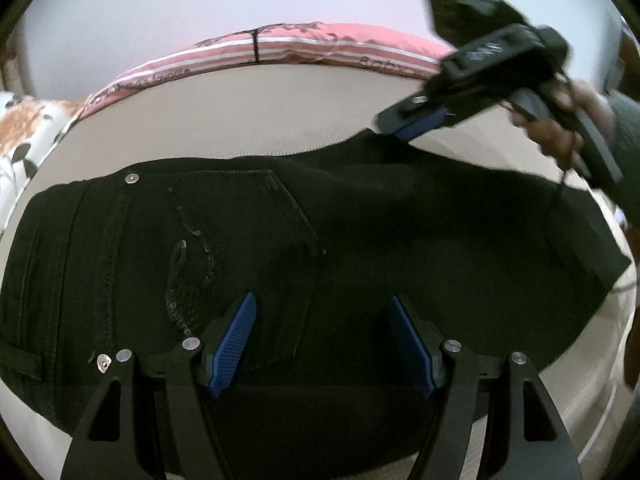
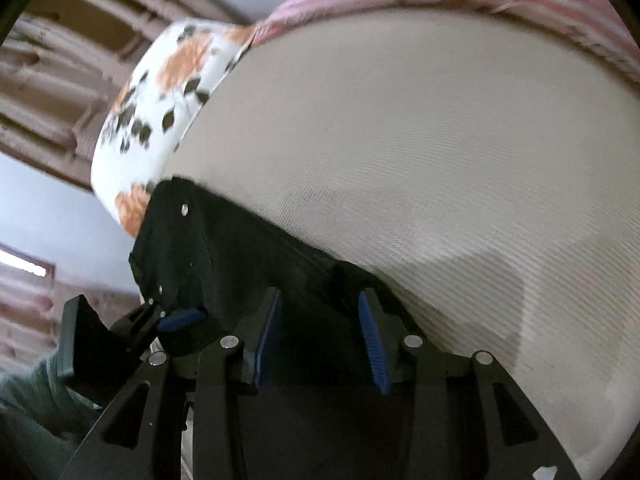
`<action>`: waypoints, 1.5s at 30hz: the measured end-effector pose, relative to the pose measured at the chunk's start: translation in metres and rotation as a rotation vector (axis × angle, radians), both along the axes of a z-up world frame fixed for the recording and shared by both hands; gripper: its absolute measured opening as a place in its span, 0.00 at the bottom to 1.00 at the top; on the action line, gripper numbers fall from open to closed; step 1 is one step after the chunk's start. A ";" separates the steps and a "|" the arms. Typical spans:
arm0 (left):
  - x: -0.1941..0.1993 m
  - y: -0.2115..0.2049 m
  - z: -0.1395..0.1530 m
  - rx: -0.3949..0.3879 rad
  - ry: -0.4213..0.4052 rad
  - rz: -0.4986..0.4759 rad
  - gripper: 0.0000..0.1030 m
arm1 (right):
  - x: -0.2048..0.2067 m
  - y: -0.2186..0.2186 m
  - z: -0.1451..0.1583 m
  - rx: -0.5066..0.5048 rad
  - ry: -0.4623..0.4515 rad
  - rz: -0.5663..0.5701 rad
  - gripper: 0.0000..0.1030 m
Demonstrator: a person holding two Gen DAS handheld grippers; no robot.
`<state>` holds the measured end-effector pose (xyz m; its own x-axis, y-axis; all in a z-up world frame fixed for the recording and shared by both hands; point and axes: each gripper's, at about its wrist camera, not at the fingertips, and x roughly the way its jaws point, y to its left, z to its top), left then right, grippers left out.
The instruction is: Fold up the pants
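Pants (image 1: 320, 240) lie flat on the bed (image 1: 280, 108), long axis crosswise under both grippers. Left gripper (image 1: 320, 344) fingers spread, empty; right gripper (image 2: 320, 344) fingers part-spread, empty, at far edge.

My right gripper (image 2: 320, 340) hangs with blue pads parted over the black denim pants (image 2: 240, 264) on the beige woven bedsheet (image 2: 420, 160).

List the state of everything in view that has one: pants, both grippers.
black pants: lying flat on the beige bed sheet, back pocket up, legs stacked
left gripper: open over the pants, gripping nothing
right gripper: open, low at the pants' far edge
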<state>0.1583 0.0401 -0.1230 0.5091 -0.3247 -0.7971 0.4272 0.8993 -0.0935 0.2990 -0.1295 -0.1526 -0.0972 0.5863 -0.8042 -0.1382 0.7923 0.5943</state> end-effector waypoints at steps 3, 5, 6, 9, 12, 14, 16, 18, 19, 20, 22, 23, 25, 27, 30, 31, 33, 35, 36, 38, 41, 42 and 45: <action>-0.007 0.000 0.001 0.023 -0.021 -0.029 0.67 | 0.003 0.008 -0.007 0.033 -0.008 0.019 0.12; -0.009 0.000 0.001 0.023 -0.029 -0.030 0.67 | 0.006 0.010 0.003 0.034 -0.062 0.013 0.11; -0.010 0.000 0.002 0.017 -0.031 -0.025 0.67 | 0.007 0.010 0.008 0.029 -0.088 0.015 0.10; -0.009 0.001 0.002 0.005 -0.036 -0.021 0.67 | 0.010 0.006 0.004 -0.008 -0.109 0.004 0.09; -0.008 0.001 0.003 0.003 -0.040 -0.020 0.67 | 0.013 0.007 -0.022 -0.050 -0.075 -0.003 0.07; -0.009 0.001 0.004 0.010 -0.044 -0.022 0.67 | 0.014 0.006 -0.021 -0.051 -0.082 -0.016 0.07; -0.009 0.000 0.005 0.018 -0.046 -0.025 0.68 | 0.015 0.004 -0.021 -0.050 -0.061 -0.034 0.08; -0.008 0.001 0.007 0.023 -0.035 -0.031 0.69 | 0.015 -0.003 -0.011 -0.068 -0.072 -0.071 0.27; -0.006 0.001 0.008 0.025 -0.026 -0.034 0.69 | 0.014 -0.008 -0.004 -0.083 -0.093 -0.085 0.30; -0.004 0.001 0.010 0.027 -0.012 -0.035 0.69 | 0.012 -0.015 0.008 -0.097 -0.114 -0.105 0.31; 0.003 0.005 0.021 -0.034 0.036 -0.021 0.69 | 0.004 -0.031 0.025 -0.105 -0.134 -0.145 0.31; 0.007 0.008 0.027 -0.073 0.050 -0.011 0.69 | -0.004 -0.040 0.039 -0.118 -0.151 -0.163 0.31; 0.014 0.007 0.041 -0.130 0.040 -0.002 0.69 | -0.020 -0.055 0.059 -0.141 -0.186 -0.191 0.31; 0.024 -0.005 0.055 -0.128 -0.001 -0.022 0.69 | -0.041 -0.068 0.076 -0.174 -0.205 -0.227 0.33; 0.039 -0.026 0.067 -0.142 -0.046 -0.061 0.69 | -0.076 -0.087 0.083 -0.209 -0.191 -0.281 0.34; 0.046 -0.035 0.069 -0.158 -0.045 -0.084 0.69 | -0.083 -0.091 0.082 -0.220 -0.180 -0.296 0.34; 0.058 -0.053 0.067 -0.154 -0.043 -0.116 0.69 | -0.100 -0.100 0.077 -0.239 -0.160 -0.336 0.34; 0.069 -0.070 0.060 -0.145 -0.021 -0.154 0.69 | -0.113 -0.104 0.070 -0.263 -0.148 -0.363 0.34; 0.076 -0.077 0.056 -0.138 -0.008 -0.162 0.69 | -0.117 -0.105 0.068 -0.261 -0.146 -0.372 0.34; 0.085 -0.089 0.044 -0.107 0.001 -0.172 0.69 | -0.122 -0.105 0.064 -0.250 -0.154 -0.405 0.34; 0.101 -0.095 0.023 -0.050 0.012 -0.137 0.69 | -0.121 -0.094 0.055 -0.333 -0.197 -0.377 0.34; 0.109 -0.093 0.012 -0.027 0.028 -0.113 0.69 | -0.120 -0.090 0.050 -0.374 -0.210 -0.362 0.33; 0.112 -0.095 0.006 -0.015 -0.002 -0.096 0.69 | -0.121 -0.079 0.031 -0.510 -0.244 -0.314 0.32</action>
